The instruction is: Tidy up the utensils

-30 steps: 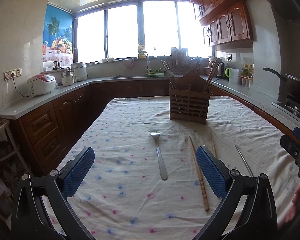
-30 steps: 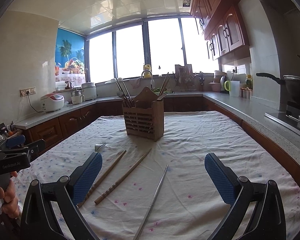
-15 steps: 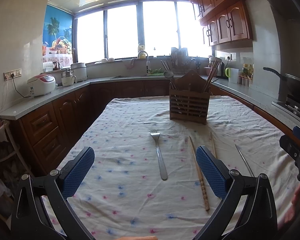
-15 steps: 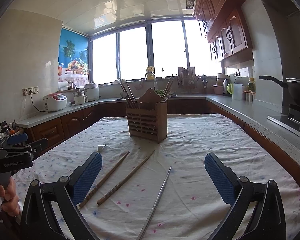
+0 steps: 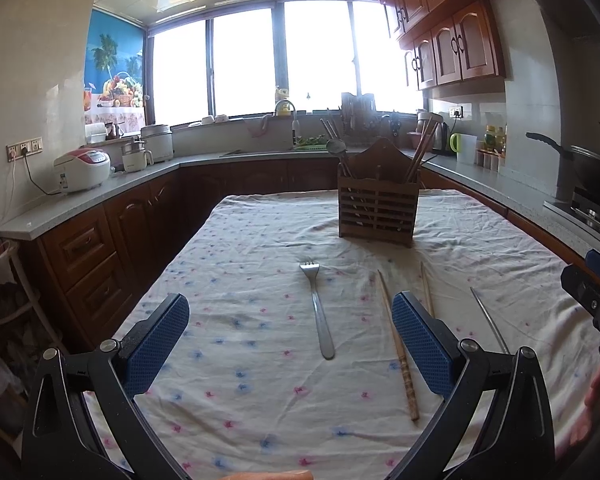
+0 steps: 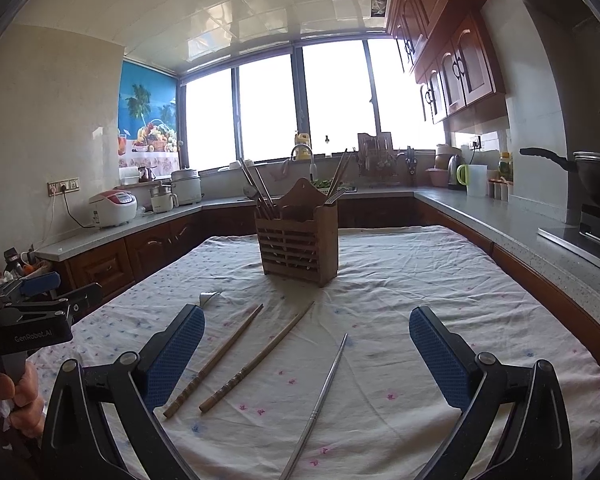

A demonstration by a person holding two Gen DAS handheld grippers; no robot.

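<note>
A wooden utensil holder (image 5: pixel 376 210) stands at the far middle of the cloth-covered table, with chopsticks and a ladle in it; it also shows in the right wrist view (image 6: pixel 298 248). A metal fork (image 5: pixel 318 310) lies between my left gripper's (image 5: pixel 290 338) open fingers, ahead of them. Two wooden chopsticks (image 5: pixel 398 346) (image 6: pixel 256 362) and a metal chopstick (image 6: pixel 324 388) lie on the cloth. My right gripper (image 6: pixel 306 354) is open and empty above the chopsticks.
The floral tablecloth (image 5: pixel 260 360) covers the table. Counters run round the room with a rice cooker (image 5: pixel 82 170), a sink tap (image 5: pixel 294 120) and a wok (image 5: pixel 588 164) on the stove at right. Each gripper shows at the other view's edge.
The right wrist view has tilted upward a little and drawn slightly back. The left gripper and the utensils have barely moved.
</note>
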